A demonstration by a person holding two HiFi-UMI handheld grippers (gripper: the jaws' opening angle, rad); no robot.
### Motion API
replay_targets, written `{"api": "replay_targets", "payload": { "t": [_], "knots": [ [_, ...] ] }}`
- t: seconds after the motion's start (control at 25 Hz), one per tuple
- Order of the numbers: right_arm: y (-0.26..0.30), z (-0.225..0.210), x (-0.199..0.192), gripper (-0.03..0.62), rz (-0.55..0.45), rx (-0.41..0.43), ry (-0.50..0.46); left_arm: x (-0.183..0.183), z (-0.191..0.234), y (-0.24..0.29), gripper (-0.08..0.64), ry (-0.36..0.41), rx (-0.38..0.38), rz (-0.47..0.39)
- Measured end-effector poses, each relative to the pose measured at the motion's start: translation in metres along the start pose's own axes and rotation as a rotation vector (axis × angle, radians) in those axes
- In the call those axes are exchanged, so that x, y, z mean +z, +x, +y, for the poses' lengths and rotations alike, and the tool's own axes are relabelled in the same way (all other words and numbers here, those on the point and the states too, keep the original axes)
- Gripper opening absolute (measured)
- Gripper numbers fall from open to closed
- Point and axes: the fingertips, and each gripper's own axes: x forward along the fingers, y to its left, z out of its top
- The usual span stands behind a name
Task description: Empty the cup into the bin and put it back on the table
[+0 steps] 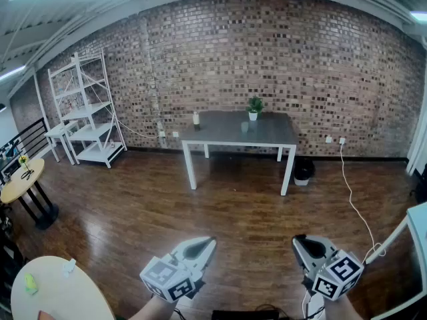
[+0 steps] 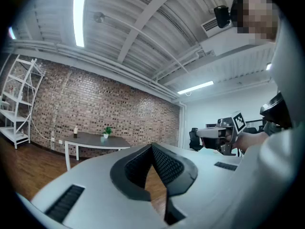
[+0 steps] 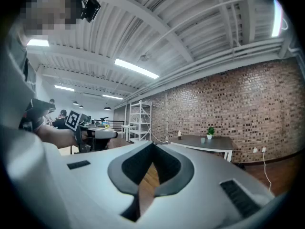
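Across the room stands a grey table (image 1: 227,133) on white legs. On it is a small pale cup (image 1: 245,127), with a potted plant (image 1: 254,107) behind it and a small bottle (image 1: 195,119) to the left. A black bin (image 1: 303,171) sits on the floor by the table's right leg. My left gripper (image 1: 212,241) and right gripper (image 1: 297,240) are held low at the near edge, far from the table, both shut and empty. The cup (image 2: 102,138) also shows tiny in the left gripper view, and the cup (image 3: 202,139) shows tiny in the right gripper view.
A white shelf unit (image 1: 87,112) stands at the left wall. Two round tables (image 1: 23,179) (image 1: 57,292) are at the near left. A white cable (image 1: 353,192) runs over the wooden floor at right, toward a pale table edge (image 1: 417,225).
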Motion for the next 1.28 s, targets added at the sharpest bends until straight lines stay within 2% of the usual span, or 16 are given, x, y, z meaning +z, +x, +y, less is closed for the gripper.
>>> {"api": "replay_targets", "payload": {
  "t": [0.16,0.4,0.72,0.96,1.12,1.28],
  "knots": [
    [0.008,0.001,0.0,0.0,-0.011,0.03,0.035,-0.005,0.002,0.009,0.0,0.006,-0.042,0.033],
    [0.03,-0.017,0.007,0.0,-0.029,0.054,0.036,-0.005,0.007,0.038,0.0,0.002,-0.063,0.02],
    [0.08,-0.066,0.004,0.0,-0.013,0.163,0.031,-0.01,0.036,0.104,0.0,0.022,-0.036,0.018],
    [0.106,-0.106,0.002,0.0,-0.039,0.204,0.034,-0.022,0.052,0.147,0.0,0.0,-0.028,0.027],
    [0.133,-0.141,0.001,0.0,-0.031,0.209,0.039,-0.022,0.079,0.179,0.0,-0.021,0.001,0.016],
    [0.166,-0.174,0.003,0.0,-0.017,0.218,0.051,-0.024,0.105,0.217,0.0,-0.018,-0.001,0.027]
  ]
}}
